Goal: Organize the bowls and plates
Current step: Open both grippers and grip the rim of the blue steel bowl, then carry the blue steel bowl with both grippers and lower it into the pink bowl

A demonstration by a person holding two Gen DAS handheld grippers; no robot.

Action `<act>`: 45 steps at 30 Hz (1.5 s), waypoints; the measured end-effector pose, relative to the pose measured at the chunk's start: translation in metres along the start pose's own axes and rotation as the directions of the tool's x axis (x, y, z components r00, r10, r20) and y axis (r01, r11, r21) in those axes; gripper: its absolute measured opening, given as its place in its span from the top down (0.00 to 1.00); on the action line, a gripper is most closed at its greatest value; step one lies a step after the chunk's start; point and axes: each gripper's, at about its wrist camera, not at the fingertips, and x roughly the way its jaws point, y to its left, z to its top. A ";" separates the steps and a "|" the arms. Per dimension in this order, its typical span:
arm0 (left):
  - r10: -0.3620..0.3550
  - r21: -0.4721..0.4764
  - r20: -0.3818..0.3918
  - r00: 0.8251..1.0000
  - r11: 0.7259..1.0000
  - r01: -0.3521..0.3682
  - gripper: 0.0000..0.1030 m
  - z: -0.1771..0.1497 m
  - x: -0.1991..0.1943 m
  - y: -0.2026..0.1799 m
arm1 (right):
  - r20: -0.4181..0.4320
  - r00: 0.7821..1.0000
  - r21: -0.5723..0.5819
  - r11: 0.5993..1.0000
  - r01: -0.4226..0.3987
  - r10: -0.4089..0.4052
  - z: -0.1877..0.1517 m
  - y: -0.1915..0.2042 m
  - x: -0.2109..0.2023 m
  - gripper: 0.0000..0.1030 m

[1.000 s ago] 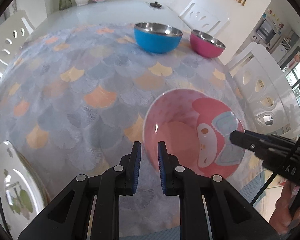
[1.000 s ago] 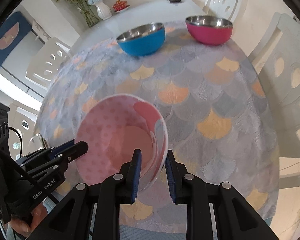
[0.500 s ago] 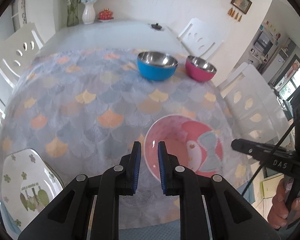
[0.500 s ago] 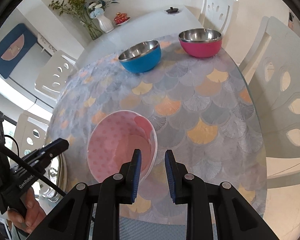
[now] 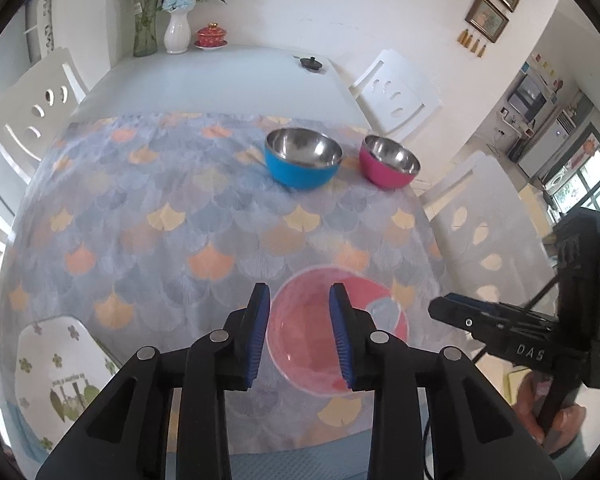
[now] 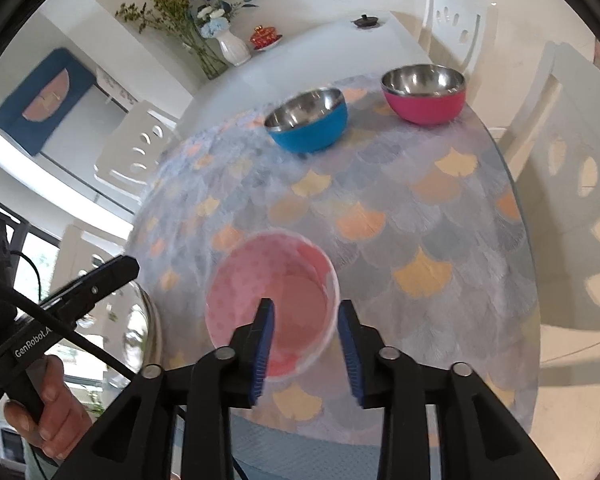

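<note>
A pink bowl with a cartoon figure inside sits upright on the scalloped tablecloth near the front edge. My left gripper hovers above it, jaws opening, with nothing pressed between the blue pads. In the right wrist view the same pink bowl lies below my right gripper, whose jaws are also opening and hold nothing. Farther back stand a blue steel-lined bowl and a magenta one. A white plate with green flowers lies at the front left.
White chairs ring the table, one close on the right. A vase of flowers, a red lidded cup and a small black lid stand on the bare far end. The table's right edge is near the bowl.
Both grippers have risen away from the pink bowl, which stays on the cloth. Their jaws, narrow before, now stand visibly wider apart.
</note>
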 end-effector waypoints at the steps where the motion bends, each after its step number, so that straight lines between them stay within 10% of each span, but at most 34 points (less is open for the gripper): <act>1: 0.000 -0.003 -0.004 1.000 1.000 0.000 0.67 0.005 0.000 0.001 | 0.011 1.000 0.009 1.000 -0.020 0.020 0.009 -0.001 0.000 0.49; 7: -0.008 0.003 -0.002 1.000 1.000 0.008 0.42 0.050 0.016 0.007 | 0.085 0.994 0.042 0.997 -0.070 0.066 0.068 -0.003 0.006 0.48; 13: -0.047 -0.044 -0.017 0.999 0.998 0.046 0.42 0.103 0.070 0.019 | 0.075 0.997 0.114 0.993 -0.044 0.036 0.120 -0.014 0.040 0.48; 32: -0.086 -0.108 -0.178 0.980 0.992 0.067 0.59 0.154 0.227 0.047 | -0.046 0.999 0.213 0.976 0.038 -0.028 0.197 -0.057 0.166 0.48; 45: -0.078 -0.069 -0.180 0.981 0.995 0.066 0.75 0.149 0.237 0.042 | -0.048 0.993 0.142 0.983 0.117 -0.111 0.191 -0.049 0.180 0.77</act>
